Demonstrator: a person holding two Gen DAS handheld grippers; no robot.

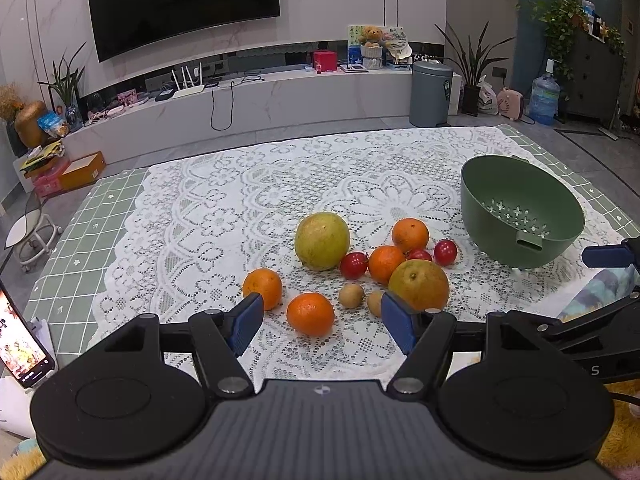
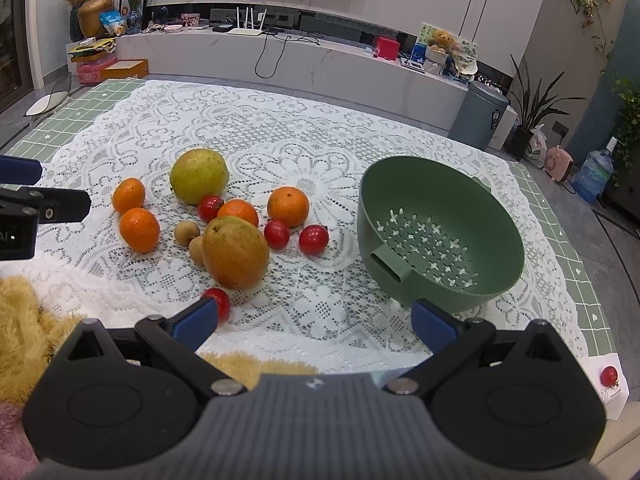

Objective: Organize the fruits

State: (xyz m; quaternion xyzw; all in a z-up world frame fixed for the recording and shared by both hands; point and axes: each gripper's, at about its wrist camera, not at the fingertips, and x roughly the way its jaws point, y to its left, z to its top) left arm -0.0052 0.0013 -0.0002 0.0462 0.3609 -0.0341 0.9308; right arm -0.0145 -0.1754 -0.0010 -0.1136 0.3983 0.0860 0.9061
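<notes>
A: Nearest, the left gripper (image 1: 322, 322) is seen with its blue pads spread wide. Nothing is gripped; bare lace cloth (image 1: 208, 216) lies between them.

B: Same noted for the right gripper (image 2: 314, 322). Pads held apart, nothing clasped. A small red fruit (image 2: 222, 300) is partly hidden behind its left pad (image 2: 196, 322); contact cannot be judged.

A: Just past the left gripper's pads, an orange (image 1: 310, 314) is found, with another orange (image 1: 263, 288) to its left. Two small brown fruits (image 1: 351, 295) are set beside them.

B: Behind those, a large orange-green fruit (image 2: 235, 253) is recorded, and further back a larger yellow-green fruit (image 2: 199, 176).

A: Two more oranges (image 1: 410, 234) are seen in the cluster's right half, one behind the other, with three red fruits (image 1: 445, 252) scattered close by. All fruit rests on the cloth, none in the bowl.

B: The green colander bowl (image 2: 500, 216) is placed to the right of the cluster, tilted, its perforated bottom visible and empty. One red fruit (image 2: 609, 376) is noted well apart at the table's near right corner.

A: Farthest, a grey bin (image 1: 430, 94) and a dark television (image 1: 182, 4) are seen by the wall.
</notes>
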